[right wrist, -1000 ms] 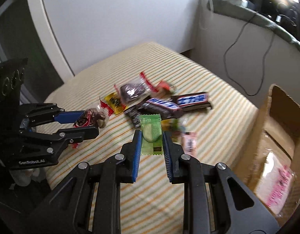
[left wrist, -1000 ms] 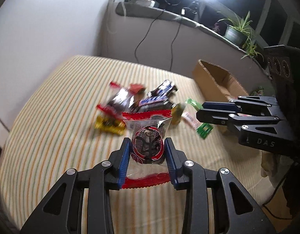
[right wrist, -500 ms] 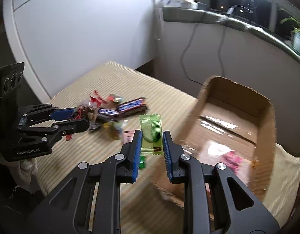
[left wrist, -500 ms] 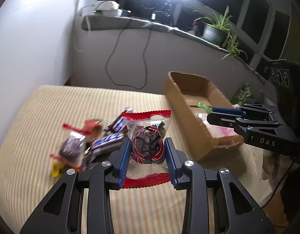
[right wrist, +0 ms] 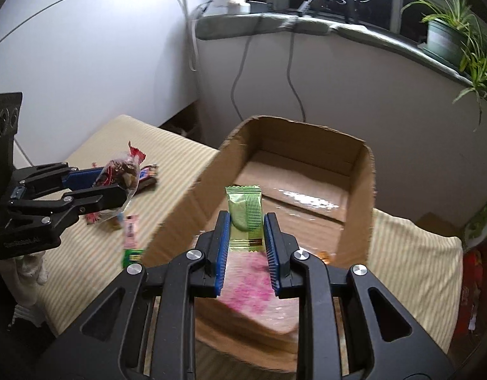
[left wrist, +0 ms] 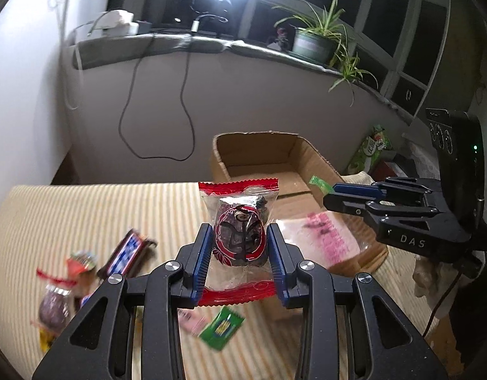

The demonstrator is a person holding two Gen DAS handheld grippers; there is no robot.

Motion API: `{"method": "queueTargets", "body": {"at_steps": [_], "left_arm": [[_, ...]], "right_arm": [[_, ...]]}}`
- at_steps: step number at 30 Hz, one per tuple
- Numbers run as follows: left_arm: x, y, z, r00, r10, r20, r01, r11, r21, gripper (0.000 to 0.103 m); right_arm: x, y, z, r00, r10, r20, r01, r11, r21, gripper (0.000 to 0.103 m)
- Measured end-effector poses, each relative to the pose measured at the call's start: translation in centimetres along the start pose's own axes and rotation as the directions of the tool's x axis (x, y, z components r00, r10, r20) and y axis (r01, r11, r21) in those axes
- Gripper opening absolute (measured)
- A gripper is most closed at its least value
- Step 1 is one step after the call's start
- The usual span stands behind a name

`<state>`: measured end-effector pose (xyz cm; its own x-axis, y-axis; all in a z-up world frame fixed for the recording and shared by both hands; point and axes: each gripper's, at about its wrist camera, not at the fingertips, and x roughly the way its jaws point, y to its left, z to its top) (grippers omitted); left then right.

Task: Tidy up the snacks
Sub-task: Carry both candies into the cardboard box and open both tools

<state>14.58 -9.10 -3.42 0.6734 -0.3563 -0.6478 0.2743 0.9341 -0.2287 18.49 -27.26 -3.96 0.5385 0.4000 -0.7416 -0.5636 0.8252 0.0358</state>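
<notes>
Ahead of both claws and a little to the right of the left one sits an open cardboard box (right wrist: 359, 190), its near wall rising between the left gripper (left wrist: 240, 253) and the box floor. The left gripper is clamped on a clear snack packet with red crimped ends (left wrist: 238, 221), dark pieces inside, held upright above the striped tablecloth (left wrist: 53, 215) just short of the box. The right gripper (right wrist: 245, 240) pinches one green wrapped snack (right wrist: 245, 218) upright, directly over the box opening. Below that claw, inside the box, lies a clear bag with pink print (right wrist: 253, 285); further in, the cardboard floor shows only a glossy strip of tape. To the lower left of the left claw loose snacks lie scattered and blurred on the cloth: one dark blue-labelled chocolate bar (left wrist: 126, 253), one red-twisted dark sweet (left wrist: 53, 307), one small green packet (left wrist: 223, 327), and a few more too smeared to count. Behind the box a black cable (left wrist: 132, 110) hangs down the wall from a ledge carrying one potted plant (left wrist: 313, 41).
</notes>
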Motion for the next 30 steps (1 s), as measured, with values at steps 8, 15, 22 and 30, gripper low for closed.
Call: {"method": "queueTargets", "body": {"at_steps": [8,15,22,30], "left_arm": [[3.7,-1.5,2.0,0.999,-0.011,-0.042,0.014,0.999,0.05,0.033],[6.1,-2.6,2.7,0.997,-0.013,-0.071,0.018,0.997,0.08,0.033],[7.4,-3.1,2.9,0.996,-0.011,-0.091,0.019,0.995,0.095,0.033],[7.8,-3.8,2.9,0.994,-0.007,-0.109,0.02,0.993,0.119,0.034]], "right_arm": [[1.2,-3.2,0.2,0.999,-0.037,-0.024,0.037,0.999,0.023,0.023],[2.2,-4.6,0.3,0.997,-0.061,-0.047,0.062,0.998,0.032,0.023],[2.7,-5.3,0.1,0.995,-0.07,-0.065,0.072,0.997,0.031,0.023],[2.8,-5.4,-0.1,0.995,-0.07,-0.075,0.072,0.997,0.032,0.023]]}}
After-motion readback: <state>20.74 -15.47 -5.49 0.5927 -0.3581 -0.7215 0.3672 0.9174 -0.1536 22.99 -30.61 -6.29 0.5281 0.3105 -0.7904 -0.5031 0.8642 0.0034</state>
